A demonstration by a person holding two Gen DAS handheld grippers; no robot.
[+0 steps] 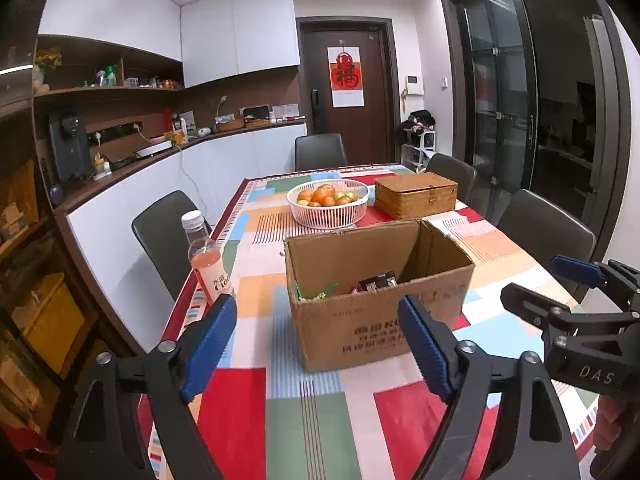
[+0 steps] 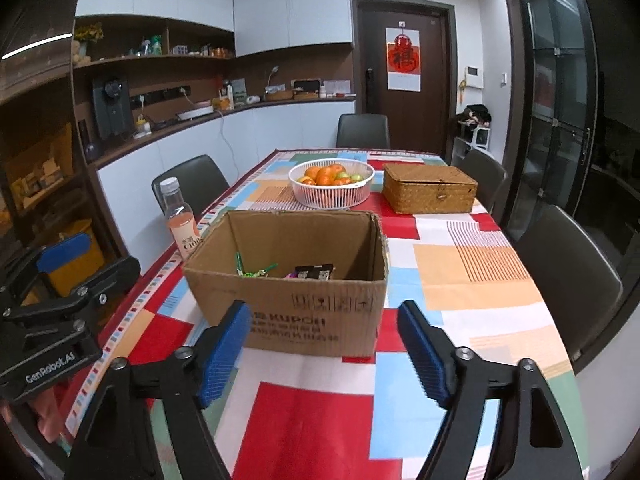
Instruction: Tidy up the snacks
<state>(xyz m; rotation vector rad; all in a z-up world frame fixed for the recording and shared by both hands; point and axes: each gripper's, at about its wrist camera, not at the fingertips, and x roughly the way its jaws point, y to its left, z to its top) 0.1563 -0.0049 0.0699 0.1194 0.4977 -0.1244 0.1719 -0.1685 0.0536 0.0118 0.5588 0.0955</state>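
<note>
An open cardboard box [image 1: 372, 320] [image 2: 296, 304] stands on the table. Inside lie snack packets, a dark one [image 1: 378, 282] [image 2: 314, 271] and a green one [image 1: 320, 292] [image 2: 256, 269]. A bottle of pink drink [image 1: 206, 258] [image 2: 180, 220] stands left of the box near the table edge. My left gripper [image 1: 320, 340] is open and empty, in front of the box. My right gripper [image 2: 324, 344] is open and empty, also in front of the box. The right gripper also shows in the left wrist view [image 1: 560, 288], and the left gripper in the right wrist view [image 2: 80, 264].
A white basket of fruit [image 1: 328, 202] [image 2: 331, 184] and a closed wicker box [image 1: 416, 194] [image 2: 430, 188] stand behind the cardboard box. The table wears a colourful checked cloth [image 1: 304, 408] [image 2: 460, 272]. Dark chairs [image 1: 168, 236] [image 2: 568, 276] stand around it.
</note>
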